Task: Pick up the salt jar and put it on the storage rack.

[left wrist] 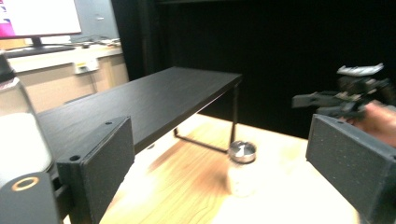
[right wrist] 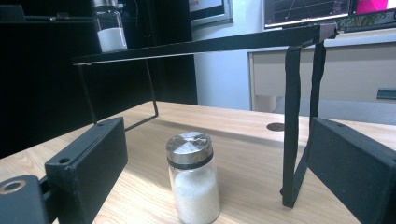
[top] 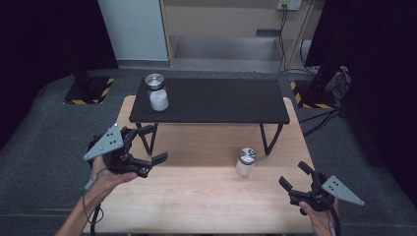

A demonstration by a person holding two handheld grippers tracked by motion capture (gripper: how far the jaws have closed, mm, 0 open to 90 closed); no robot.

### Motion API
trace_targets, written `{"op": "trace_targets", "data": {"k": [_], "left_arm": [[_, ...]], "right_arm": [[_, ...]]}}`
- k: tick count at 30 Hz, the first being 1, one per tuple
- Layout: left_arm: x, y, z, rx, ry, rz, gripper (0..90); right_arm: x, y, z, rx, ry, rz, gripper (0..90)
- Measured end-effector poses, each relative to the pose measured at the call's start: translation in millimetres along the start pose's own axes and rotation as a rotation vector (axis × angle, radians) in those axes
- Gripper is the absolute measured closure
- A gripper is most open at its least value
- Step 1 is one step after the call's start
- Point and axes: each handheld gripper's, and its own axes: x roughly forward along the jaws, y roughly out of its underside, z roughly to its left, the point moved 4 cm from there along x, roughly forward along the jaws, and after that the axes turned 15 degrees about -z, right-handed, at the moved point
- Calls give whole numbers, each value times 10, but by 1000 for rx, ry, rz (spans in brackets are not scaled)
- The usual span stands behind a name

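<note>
The lidded jar (top: pixel 245 162) of white powder stands upright on the bench (top: pixel 206 201), below the black shelf's (top: pixel 211 101) front edge. It lies at 10 o'clock from the right gripper (top: pixel 294 179), the nearer one, and at 3 o'clock from the left gripper (top: pixel 155 163). Both sets of jaws stand apart and empty, aimed level.

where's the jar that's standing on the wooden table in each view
High view: the jar on the table stands right of centre, just in front of the black shelf.
Left gripper view: low centre, blurred, between the open jaws but farther off.
Right gripper view: bottom centre, close, between the open jaws, untouched.
Shared landmark: the black shelf with its thin legs.
</note>
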Motion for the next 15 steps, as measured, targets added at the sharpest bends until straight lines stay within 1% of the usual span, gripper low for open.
{"op": "trace_targets", "data": {"k": [4, 7, 8, 12, 14, 15], "left_arm": [[-1, 128, -54, 1, -45, 4, 64], [-3, 243, -109, 16, -102, 26, 59], [-6, 282, -118, 12, -118, 33, 57], [-21, 424, -164, 22, -179, 56, 54], [-31, 488, -191, 30, -204, 60, 53], [-39, 525, -197, 24, -210, 56, 53]], "right_arm": [[0, -1, 1, -1, -2, -1, 60], [-1, -2, 0, 0, -2, -1, 60], [-2, -2, -1, 0, -1, -1, 60], [-3, 0, -4, 0, -1, -1, 60], [-2, -3, -2, -2, -1, 0, 60], [-1, -1, -4, -2, -1, 0, 60]]}}
